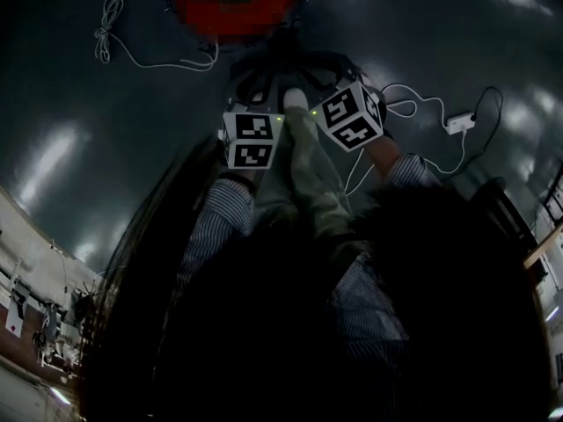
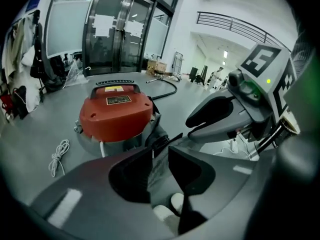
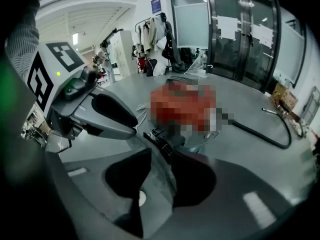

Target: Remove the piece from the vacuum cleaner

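The red vacuum cleaner (image 2: 116,115) stands on the grey floor, at the top of the head view (image 1: 233,3). A flat grey piece (image 2: 160,166) runs from its black fitting (image 2: 159,140) back toward me. My left gripper (image 2: 160,156) is open, its jaws parted on either side of the piece. My right gripper (image 3: 161,159) is also open, with the same grey piece (image 3: 160,176) in its gap. The two grippers sit side by side, their marker cubes (image 1: 251,139) (image 1: 352,114) close together in front of the cleaner. The head view is too dark to show the jaw tips.
A coiled white cord (image 1: 107,25) lies left of the cleaner. A white cable with a small box (image 1: 459,123) lies to the right. A black hose (image 3: 265,134) curves over the floor near the glass doors (image 2: 115,34). Clothes hang at the room's edge (image 3: 155,39).
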